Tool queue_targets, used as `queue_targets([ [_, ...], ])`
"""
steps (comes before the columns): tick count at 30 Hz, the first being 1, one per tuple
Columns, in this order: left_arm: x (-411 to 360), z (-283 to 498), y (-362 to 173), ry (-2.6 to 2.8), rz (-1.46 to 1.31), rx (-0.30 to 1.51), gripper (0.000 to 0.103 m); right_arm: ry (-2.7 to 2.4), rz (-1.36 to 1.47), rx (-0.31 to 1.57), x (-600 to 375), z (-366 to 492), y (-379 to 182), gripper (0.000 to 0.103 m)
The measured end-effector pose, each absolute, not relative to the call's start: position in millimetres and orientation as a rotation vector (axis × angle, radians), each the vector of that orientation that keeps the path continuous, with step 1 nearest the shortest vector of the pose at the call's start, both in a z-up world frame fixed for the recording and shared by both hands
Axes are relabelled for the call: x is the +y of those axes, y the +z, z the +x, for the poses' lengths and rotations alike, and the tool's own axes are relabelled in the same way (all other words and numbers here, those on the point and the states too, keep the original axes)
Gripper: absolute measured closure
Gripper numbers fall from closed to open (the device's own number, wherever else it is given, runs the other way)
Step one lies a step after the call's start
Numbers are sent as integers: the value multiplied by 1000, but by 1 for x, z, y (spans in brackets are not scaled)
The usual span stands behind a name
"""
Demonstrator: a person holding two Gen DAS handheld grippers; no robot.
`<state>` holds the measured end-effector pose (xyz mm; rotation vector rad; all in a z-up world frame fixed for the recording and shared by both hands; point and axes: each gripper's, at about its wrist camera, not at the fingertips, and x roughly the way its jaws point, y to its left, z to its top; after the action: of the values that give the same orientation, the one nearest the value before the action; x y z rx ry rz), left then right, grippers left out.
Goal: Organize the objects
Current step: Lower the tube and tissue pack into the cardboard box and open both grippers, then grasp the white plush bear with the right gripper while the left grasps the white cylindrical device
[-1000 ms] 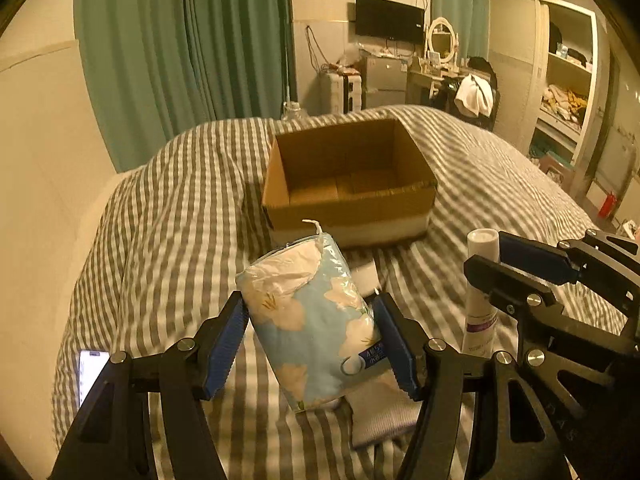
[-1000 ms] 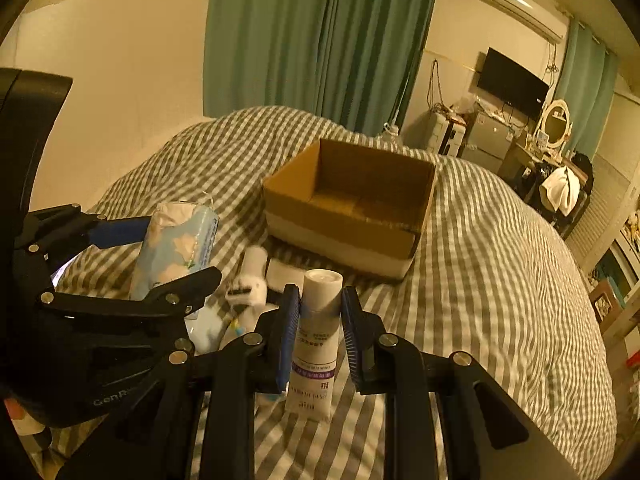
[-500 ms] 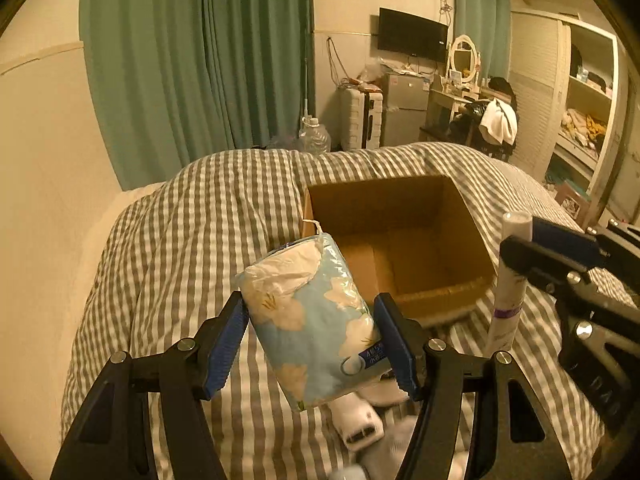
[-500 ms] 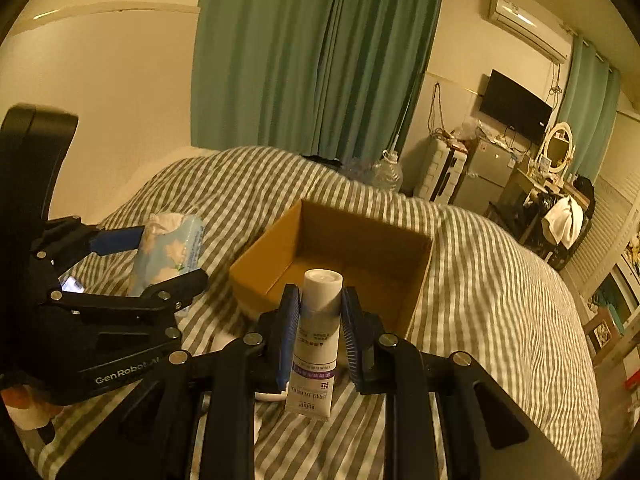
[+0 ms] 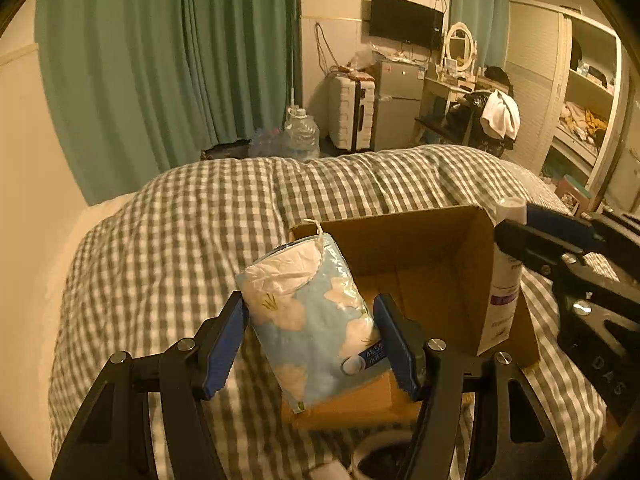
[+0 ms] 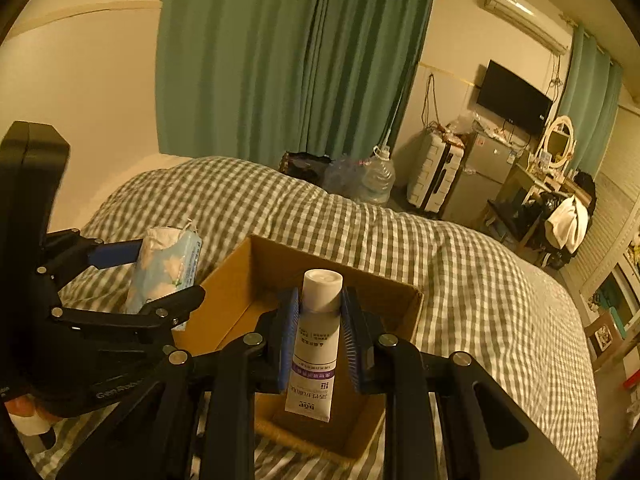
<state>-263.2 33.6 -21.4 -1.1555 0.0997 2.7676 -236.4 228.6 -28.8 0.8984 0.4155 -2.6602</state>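
My left gripper is shut on a blue floral tissue pack and holds it in the air at the near left corner of an open, empty cardboard box. My right gripper is shut on a white tube with a purple band, cap up, above the box. The tube also shows in the left wrist view, with the right gripper at the box's right wall. The tissue pack and left gripper show at the left of the right wrist view.
The box sits on a bed with a grey checked duvet. A white round object lies on the bed below the left gripper. Green curtains, a suitcase and a water jug stand beyond the bed.
Both grippers have moved forward and up over the bed with their loads, from in front of the box to over it. The small items on the bed have dropped out of view.
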Motion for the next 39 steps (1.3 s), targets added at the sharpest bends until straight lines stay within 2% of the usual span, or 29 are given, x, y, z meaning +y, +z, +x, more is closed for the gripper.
queue_targets([
  [7, 39, -303, -42, 2720, -1194, 99, 37, -2631, 991, 389, 241, -286, -65, 82],
  [15, 44, -325, -65, 2680, -1207, 116, 37, -2588, 1030, 298, 253, -300, -89, 82],
  [19, 42, -328, -71, 2670, -1229, 89, 32, -2595, 1038, 292, 252, -297, -94, 82],
  [21, 42, -324, -69, 2679, -1228, 71, 22, -2605, 1031, 294, 253, -296, -91, 74],
  [22, 39, -321, -67, 2688, -1225, 55, 13, -2618, 1023, 293, 254, -293, -88, 60],
  [24, 35, -312, -58, 2711, -1203, 38, 11, -2644, 1004, 277, 259, -287, -79, 44],
  [27, 30, -297, -44, 2745, -1185, 49, 10, -2672, 964, 250, 266, -273, -59, 43],
  [30, 25, -276, -27, 2786, -1153, 51, 6, -2706, 924, 226, 275, -254, -37, 33],
  [36, 15, -228, 4, 2876, -1082, 107, 5, -2731, 853, 247, 278, -209, 1, 32],
  [39, 7, -203, 16, 2901, -1051, 105, 4, -2725, 820, 269, 275, -183, 14, 28],
])
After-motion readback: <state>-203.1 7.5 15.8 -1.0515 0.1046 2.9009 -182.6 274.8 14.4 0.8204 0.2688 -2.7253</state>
